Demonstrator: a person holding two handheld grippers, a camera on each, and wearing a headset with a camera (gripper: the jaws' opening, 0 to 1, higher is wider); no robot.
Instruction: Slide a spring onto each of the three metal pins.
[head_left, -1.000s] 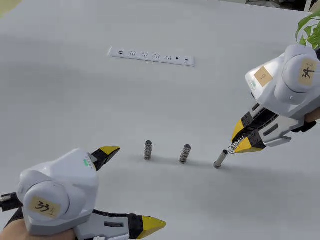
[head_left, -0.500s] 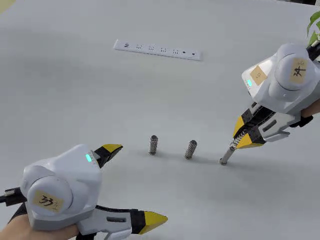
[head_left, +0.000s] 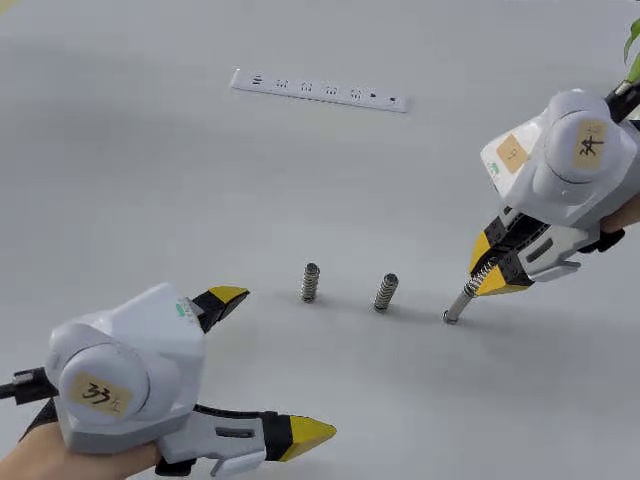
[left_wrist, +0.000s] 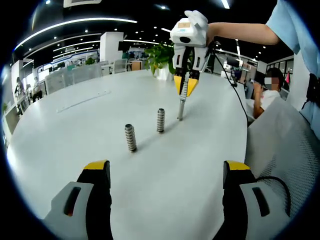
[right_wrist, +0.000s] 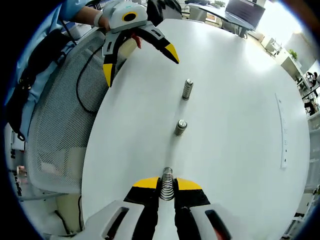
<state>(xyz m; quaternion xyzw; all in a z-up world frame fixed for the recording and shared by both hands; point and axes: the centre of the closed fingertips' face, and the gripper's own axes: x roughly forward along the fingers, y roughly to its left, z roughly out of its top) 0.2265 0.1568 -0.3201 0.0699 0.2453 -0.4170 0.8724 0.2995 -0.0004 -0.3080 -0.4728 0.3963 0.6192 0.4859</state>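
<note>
Since one second ago, the right gripper (head_left: 487, 270) has carried its spring (head_left: 484, 276) from beside the tip of the third pin (head_left: 457, 306) to a position in line with it. The spring's lower end now meets the pin's top. Whether any coils already surround the pin cannot be told.

Right gripper: clamped on the spring. In the right gripper view the spring (right_wrist: 167, 187) sits between the two yellow-tipped jaws, its axis running forward along them. The head of the third pin (right_wrist: 167, 171) touches its front end just ahead of the jaw tips. In the left gripper view the right gripper (left_wrist: 184, 86) points downward, and the third pin (left_wrist: 181, 109) stands on the white table (left_wrist: 75, 130) directly beneath its tips.

Left gripper (head_left: 268, 365): released, jaws spread wide, nothing between them. It is held above the table, well apart from the right gripper.

Loaded pins: ahead of the right gripper's jaws, in a row beyond the third pin, stand the middle pin (right_wrist: 180, 127) and then the far pin (right_wrist: 187, 89). Each carries a spring along its length. Both stand between the two grippers, and the far pin (head_left: 310, 282) is the nearest to the left gripper.

A power strip (head_left: 320, 89) lies flat on the table well beyond both grippers.
</note>
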